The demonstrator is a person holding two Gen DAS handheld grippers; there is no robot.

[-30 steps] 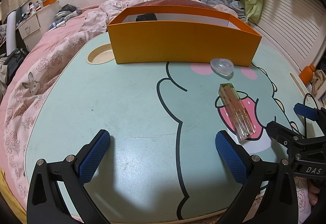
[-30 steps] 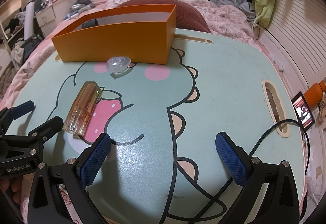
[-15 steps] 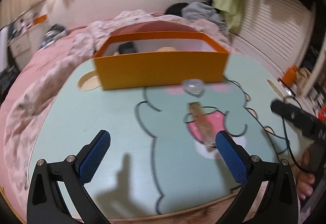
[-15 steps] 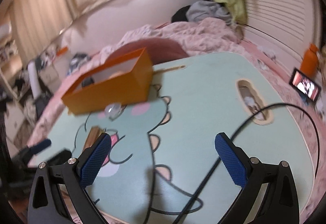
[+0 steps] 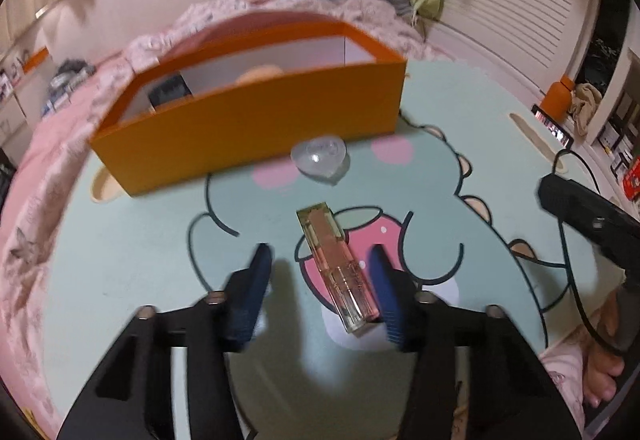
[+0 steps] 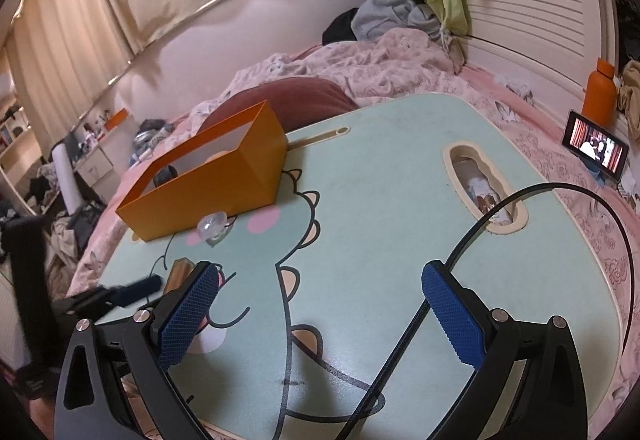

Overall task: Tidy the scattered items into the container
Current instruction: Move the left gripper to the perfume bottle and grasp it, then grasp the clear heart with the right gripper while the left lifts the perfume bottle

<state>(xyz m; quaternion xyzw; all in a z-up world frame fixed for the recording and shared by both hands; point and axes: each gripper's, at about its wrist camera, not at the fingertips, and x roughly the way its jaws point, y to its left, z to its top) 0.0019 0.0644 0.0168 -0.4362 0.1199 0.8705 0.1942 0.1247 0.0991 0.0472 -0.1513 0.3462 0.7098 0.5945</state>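
A clear pinkish lip-gloss tube (image 5: 336, 264) lies on the green dinosaur table (image 5: 132, 248), pointing away from me. My left gripper (image 5: 320, 256) straddles it and its jaws are closing. The right pad (image 5: 386, 300) is at the tube's side, while the left pad (image 5: 256, 288) stands clear of it. A clear heart-shaped case (image 5: 320, 157) rests against the orange box (image 5: 248, 127), which holds a dark item and a beige one. My right gripper (image 6: 320, 272) hovers open over the table with nothing between its fingers. Its left finger partly hides the tube (image 6: 180, 272).
A black cable (image 6: 480, 232) runs under the right gripper toward the table's handle slot (image 6: 516, 215). A phone (image 6: 596, 151) and an orange bottle (image 6: 600, 91) stand on the bed at the right. Pink bedding surrounds the table. A cup recess (image 5: 104, 187) lies left of the box.
The left gripper has swung right until the tube lies between its fingers, and its jaws have narrowed. The right gripper has rolled and drawn off to the right, away from the tube.
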